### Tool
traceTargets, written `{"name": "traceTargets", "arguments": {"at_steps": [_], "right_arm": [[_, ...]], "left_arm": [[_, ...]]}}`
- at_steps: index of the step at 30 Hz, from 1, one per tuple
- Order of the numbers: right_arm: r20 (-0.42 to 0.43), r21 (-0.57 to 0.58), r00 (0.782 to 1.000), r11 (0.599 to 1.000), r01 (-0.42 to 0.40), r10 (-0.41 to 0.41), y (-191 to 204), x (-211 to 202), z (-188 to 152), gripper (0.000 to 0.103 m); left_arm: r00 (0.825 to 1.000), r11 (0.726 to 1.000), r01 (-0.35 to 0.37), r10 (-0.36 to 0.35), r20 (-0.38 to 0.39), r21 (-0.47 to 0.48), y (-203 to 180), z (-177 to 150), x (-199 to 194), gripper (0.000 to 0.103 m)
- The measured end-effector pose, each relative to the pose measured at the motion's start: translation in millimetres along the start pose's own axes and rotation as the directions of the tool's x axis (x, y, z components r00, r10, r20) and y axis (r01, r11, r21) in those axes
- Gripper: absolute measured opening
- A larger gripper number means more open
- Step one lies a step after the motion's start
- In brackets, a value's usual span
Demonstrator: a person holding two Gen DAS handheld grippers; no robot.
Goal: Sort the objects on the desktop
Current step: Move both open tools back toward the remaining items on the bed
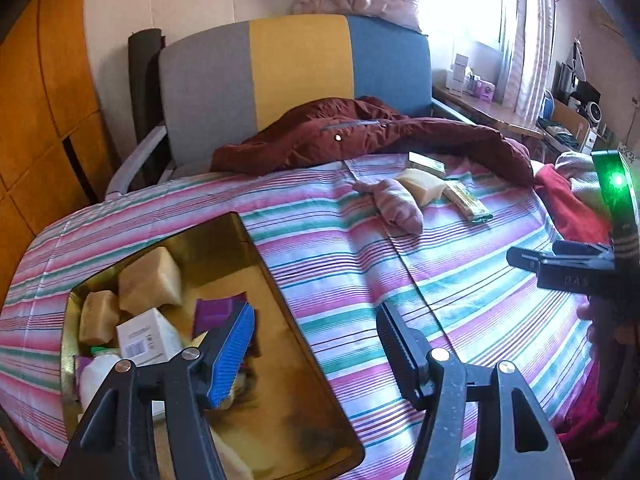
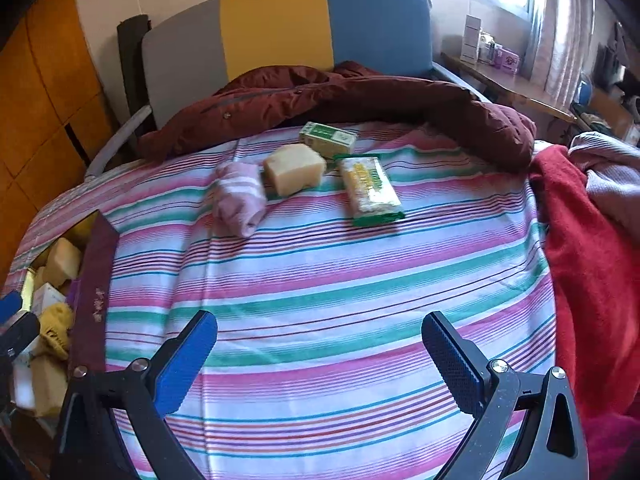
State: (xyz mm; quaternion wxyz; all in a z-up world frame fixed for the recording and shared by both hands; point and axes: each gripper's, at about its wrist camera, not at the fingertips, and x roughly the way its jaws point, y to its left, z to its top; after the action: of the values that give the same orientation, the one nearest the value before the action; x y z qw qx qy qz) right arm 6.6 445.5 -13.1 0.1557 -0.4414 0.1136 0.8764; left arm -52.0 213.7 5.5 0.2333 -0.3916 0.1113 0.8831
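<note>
step: reach for soap block (image 2: 295,168) | right gripper (image 2: 320,364) wide open, empty | left gripper (image 1: 316,344) open, empty, over gold box (image 1: 280,280) | tip: straddle block squarely, avoid pink sock (image 2: 240,200)

White box (image 1: 149,338) in the gold tray (image 1: 224,232), at 8 o'clock in the left wrist view — a barcode and one line of print, too small to read. Green snack packet (image 2: 370,190) and green-white carton (image 2: 327,136), 12 o'clock — printing blurred, illegible.
</note>
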Motion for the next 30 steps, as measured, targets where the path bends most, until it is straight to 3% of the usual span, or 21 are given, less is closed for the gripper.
{"name": "traceTargets", "arguments": {"at_steps": [18, 30], "right_arm": [[-0.033, 0.026, 0.999, 0.999, 0.041, -0.041, -52, 51, 53, 0.103], [-0.068, 0.035, 0.998, 0.999, 0.01, -0.008, -71, 107, 86, 0.098]], "left_arm": [[0.995, 0.997, 0.071, -0.07, -0.07, 0.012, -30, 25, 42, 0.065], [0.984, 0.991, 0.125, -0.131, -0.123, -0.057, -49, 74, 90, 0.068]]}}
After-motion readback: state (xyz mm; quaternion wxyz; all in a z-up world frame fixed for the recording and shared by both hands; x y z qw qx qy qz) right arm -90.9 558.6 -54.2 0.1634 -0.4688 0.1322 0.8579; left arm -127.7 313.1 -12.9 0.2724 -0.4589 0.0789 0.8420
